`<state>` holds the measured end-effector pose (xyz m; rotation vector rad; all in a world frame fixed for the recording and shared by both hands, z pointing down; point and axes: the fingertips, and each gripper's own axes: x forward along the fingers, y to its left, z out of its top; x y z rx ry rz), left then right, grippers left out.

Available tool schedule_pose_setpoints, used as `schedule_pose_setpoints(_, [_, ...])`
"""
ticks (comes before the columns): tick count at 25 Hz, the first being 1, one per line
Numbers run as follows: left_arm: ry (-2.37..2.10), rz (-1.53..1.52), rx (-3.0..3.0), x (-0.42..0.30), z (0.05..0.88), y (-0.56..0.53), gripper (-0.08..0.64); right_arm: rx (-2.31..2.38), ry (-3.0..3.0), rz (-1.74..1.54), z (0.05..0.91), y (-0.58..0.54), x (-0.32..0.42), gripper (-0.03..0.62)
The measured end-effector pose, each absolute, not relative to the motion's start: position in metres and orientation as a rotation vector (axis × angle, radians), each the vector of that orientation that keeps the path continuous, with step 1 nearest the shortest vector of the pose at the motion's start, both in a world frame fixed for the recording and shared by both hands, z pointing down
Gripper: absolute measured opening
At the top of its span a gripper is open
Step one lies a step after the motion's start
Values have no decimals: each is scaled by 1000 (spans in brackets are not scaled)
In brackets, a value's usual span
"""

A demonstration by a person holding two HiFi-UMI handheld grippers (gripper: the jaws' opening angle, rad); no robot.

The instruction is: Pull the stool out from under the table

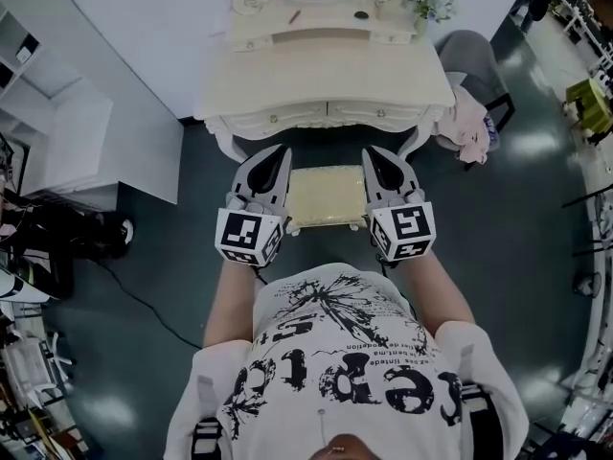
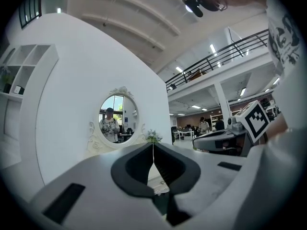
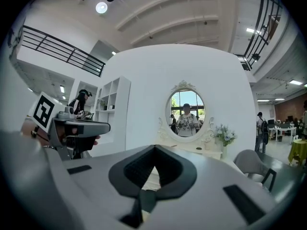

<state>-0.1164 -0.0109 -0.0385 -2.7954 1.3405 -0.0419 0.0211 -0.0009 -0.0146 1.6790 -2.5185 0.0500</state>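
head view alone showed the left gripper (image 1: 281, 153) and right gripper (image 1: 371, 153) flanking the stool (image 1: 326, 196), with the table (image 1: 326, 84) just beyond the stool; gripper views showed both pairs of jaws together and empty, and a person reflected in the mirror (image 3: 185, 115).

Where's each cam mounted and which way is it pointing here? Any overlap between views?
Head view: on the person's head, looking steeply down at the stool before the dressing table; shows their shirt, arms, left gripper and right gripper.
Left gripper view: on the left gripper, looking along its shut jaws at the oval mirror; right gripper at right.
Right gripper view: on the right gripper, along its shut jaws at the same mirror; left gripper at left.
Shared: both gripper views show mirror and flowers.
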Motion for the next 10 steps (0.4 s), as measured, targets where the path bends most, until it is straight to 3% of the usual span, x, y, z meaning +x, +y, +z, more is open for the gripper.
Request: schedule_pose_setpoints(10, [1341, -76, -2819, -112, -29, -14, 21, 1658, -2562, 16, -19, 3, 20, 15])
